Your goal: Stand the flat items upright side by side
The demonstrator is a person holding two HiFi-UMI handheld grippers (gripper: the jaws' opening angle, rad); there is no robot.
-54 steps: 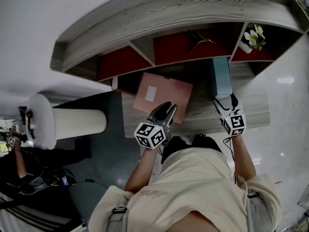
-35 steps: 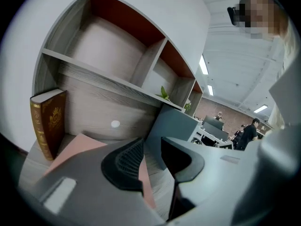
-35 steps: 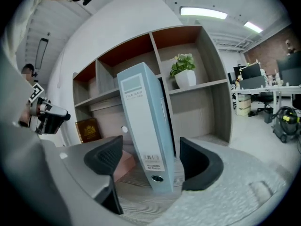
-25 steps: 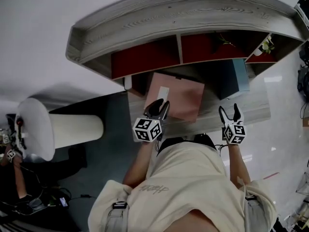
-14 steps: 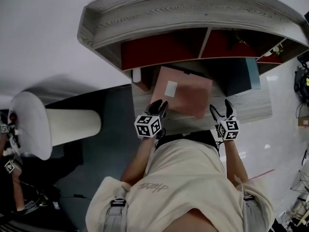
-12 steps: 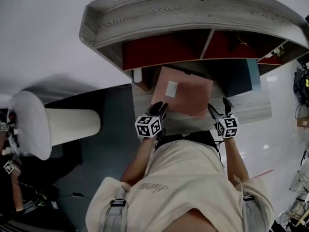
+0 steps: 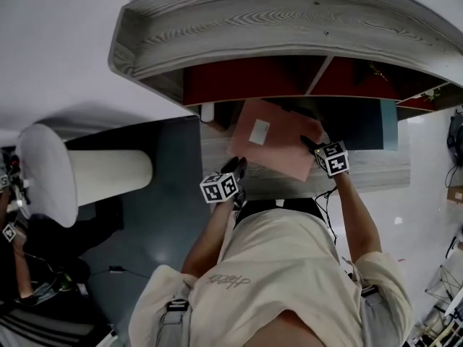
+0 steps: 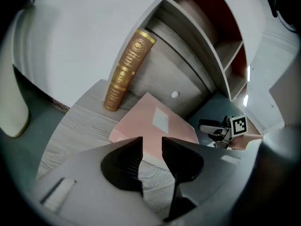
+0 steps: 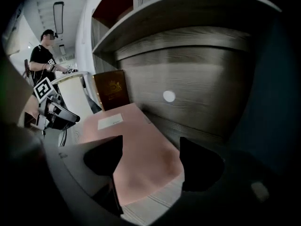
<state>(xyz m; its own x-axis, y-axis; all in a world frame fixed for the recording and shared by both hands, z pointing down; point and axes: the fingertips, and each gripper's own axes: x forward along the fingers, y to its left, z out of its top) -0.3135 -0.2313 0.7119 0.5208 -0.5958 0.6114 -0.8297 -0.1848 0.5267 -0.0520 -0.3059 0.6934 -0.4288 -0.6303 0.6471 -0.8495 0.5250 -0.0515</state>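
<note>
Now | right tool [image 7: 308, 144] wide, moved to pink folder [image 7: 271, 143] corner | left tool [image 7: 235, 167] narrow, empty, lower

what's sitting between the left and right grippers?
The pink folder, lying flat on the desk. The left gripper view shows it stretching from just past the left gripper to the right gripper; the head view agrees.

Far edge of pink folder [image 7: 281, 149] hidden under shelf [image 7: 289, 20]; gold book [image 8: 126, 69] spine lettering unreadable
</note>
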